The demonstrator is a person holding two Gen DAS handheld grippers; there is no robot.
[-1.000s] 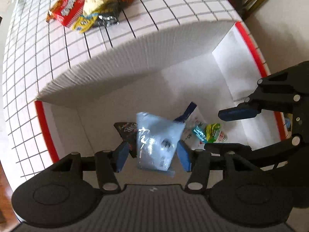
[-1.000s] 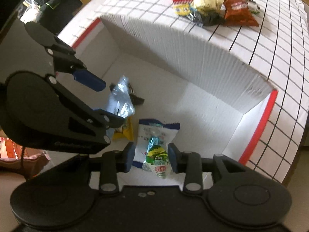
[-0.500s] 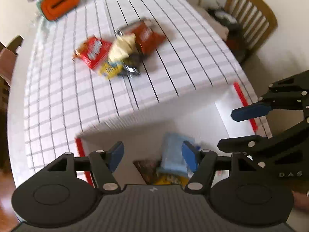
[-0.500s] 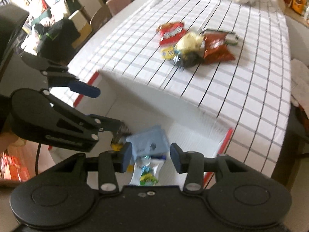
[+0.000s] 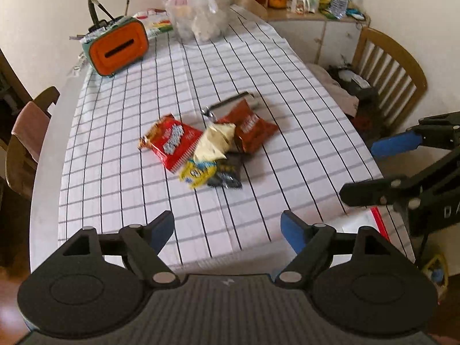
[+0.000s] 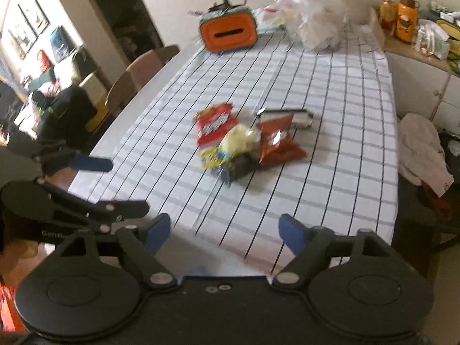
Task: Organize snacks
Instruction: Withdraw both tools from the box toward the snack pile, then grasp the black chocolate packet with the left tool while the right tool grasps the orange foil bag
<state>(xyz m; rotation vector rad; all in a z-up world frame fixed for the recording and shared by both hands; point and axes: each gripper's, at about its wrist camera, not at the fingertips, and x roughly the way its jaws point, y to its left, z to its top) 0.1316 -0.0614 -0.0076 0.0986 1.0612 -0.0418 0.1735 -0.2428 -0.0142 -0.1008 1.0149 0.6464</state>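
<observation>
Both packets now dropped in the box, I have the left tool and right tool opening, empty, raised toward the snack pile on the tabletop.

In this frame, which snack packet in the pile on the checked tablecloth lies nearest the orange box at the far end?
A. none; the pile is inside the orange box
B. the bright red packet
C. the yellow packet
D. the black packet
B: the bright red packet sits on the pile's side toward the orange box; the yellow packet and black packet lie nearer the camera.
</observation>
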